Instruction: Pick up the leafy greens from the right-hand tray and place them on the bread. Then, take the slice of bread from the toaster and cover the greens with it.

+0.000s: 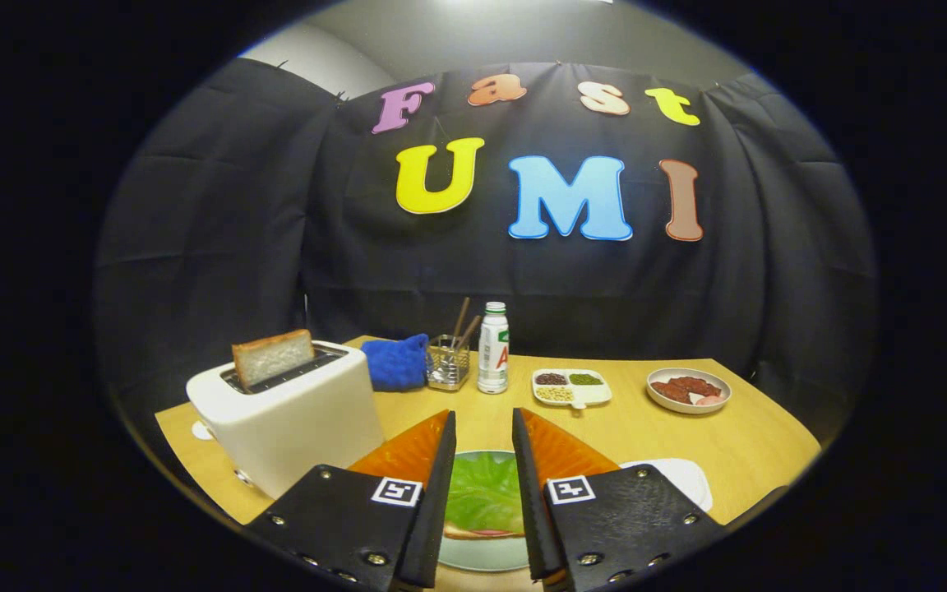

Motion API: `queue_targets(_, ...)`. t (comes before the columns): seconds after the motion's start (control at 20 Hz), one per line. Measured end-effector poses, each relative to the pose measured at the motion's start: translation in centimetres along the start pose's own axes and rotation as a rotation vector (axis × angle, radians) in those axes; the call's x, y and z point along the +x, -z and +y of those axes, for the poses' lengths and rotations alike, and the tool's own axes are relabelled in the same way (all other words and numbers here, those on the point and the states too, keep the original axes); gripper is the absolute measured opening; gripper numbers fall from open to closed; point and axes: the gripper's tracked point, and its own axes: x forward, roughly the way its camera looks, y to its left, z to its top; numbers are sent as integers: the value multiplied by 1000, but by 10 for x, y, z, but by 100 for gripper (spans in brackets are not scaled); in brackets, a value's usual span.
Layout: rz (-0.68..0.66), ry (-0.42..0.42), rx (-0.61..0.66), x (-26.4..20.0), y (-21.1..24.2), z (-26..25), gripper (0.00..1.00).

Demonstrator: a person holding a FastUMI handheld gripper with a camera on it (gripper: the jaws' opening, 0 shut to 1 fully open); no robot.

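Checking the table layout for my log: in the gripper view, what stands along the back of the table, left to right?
White toaster with a bread slice → blue cloth → wire-mesh holder with sticks → white bottle → white divided dish → round plate of reddish food. The open gripper hovers over the greens.

Glossy toaster [288,415], matt wooden table [736,444]

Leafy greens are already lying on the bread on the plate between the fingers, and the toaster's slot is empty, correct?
Not quite. The gripper view shows a bread slice standing in the toaster, so the slot is not empty. The leafy greens do lie on the bread on the plate, between the open gripper fingers.
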Motion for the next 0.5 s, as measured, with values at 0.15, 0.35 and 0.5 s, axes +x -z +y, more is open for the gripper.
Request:
queue_targets(0.15, -4, -45, -39, 2, -3, 41, 41)
queue_targets(0.35, -3, -83, -62, -3, 1, 74, 41)
queue_targets(0.5, 2, -94, -43, -5, 1, 93, 41)
